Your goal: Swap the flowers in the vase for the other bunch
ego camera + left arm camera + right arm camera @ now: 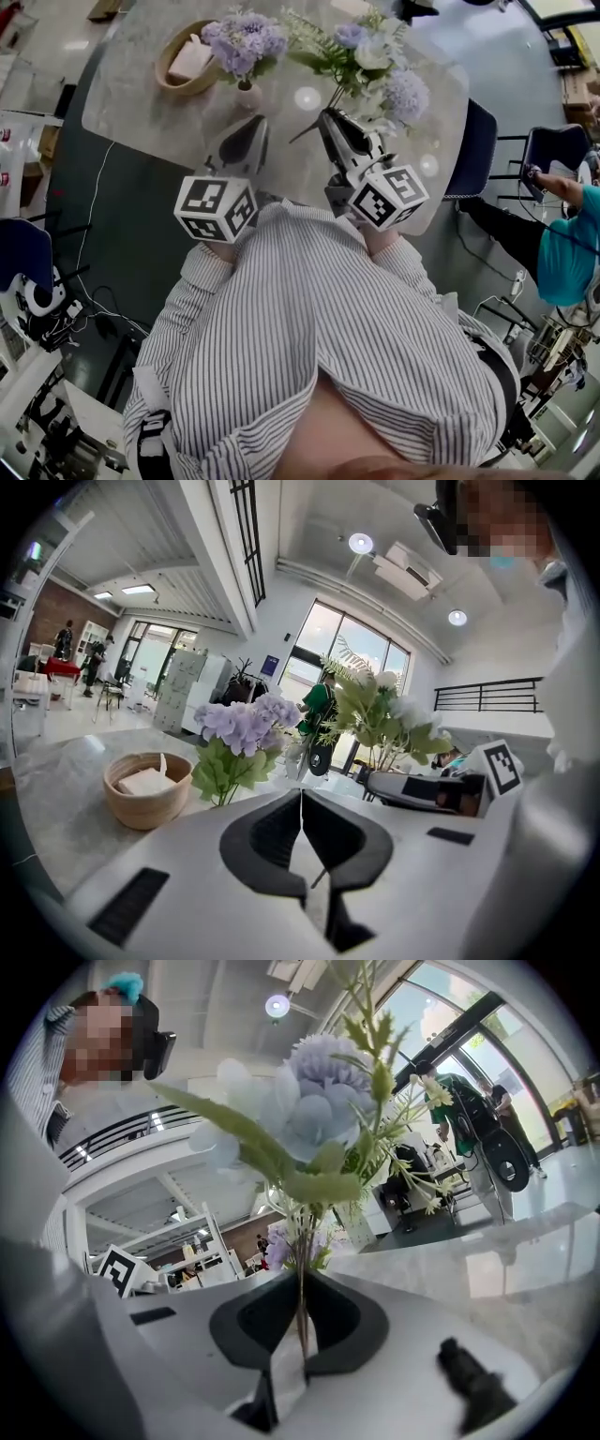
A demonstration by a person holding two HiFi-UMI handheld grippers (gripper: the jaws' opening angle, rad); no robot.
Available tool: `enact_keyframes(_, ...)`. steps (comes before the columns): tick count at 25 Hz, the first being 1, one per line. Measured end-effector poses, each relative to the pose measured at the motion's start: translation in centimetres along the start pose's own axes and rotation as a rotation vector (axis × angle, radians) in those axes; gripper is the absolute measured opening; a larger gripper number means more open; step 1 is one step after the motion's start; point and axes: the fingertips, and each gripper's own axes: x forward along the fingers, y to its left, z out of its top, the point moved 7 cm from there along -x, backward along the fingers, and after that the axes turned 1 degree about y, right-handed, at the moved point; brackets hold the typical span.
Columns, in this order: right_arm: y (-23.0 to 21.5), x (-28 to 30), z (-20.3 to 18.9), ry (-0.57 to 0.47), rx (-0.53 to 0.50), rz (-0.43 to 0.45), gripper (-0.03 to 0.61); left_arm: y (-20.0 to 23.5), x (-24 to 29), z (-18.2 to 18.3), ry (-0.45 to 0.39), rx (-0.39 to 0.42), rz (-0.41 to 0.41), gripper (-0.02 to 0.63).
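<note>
A purple hydrangea bunch (246,39) stands in a small pale vase (248,95) on the marble table (141,103). My right gripper (330,116) is shut on the thin stems of a mixed bunch (373,58) of white, blue and green flowers, held upright just right of the vase. In the right gripper view the stems (302,1312) run between the jaws, with a blue bloom (317,1091) above. My left gripper (251,124) hovers just in front of the vase, shut and empty. The left gripper view shows the hydrangea (246,724) ahead.
A wooden bowl (187,60) holding a folded napkin sits left of the vase. A dark chair (473,150) stands at the table's right edge. Another person (562,244) sits at the far right. Cables lie on the floor at the left.
</note>
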Motion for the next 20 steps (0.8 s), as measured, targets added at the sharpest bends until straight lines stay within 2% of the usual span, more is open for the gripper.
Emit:
enact_keyframes(12,-1.3,0.0,-1.5,-0.010,0.073,-0.077,0.035,3.3,1.3,-1.3,0.051,-0.016,0.018,0.015)
enact_keyframes(20,-2.2,-0.1,-2.4,-0.017,0.098,-0.110,0.034,4.6,2.6,-1.9,0.083,-0.015,0.060,0.015)
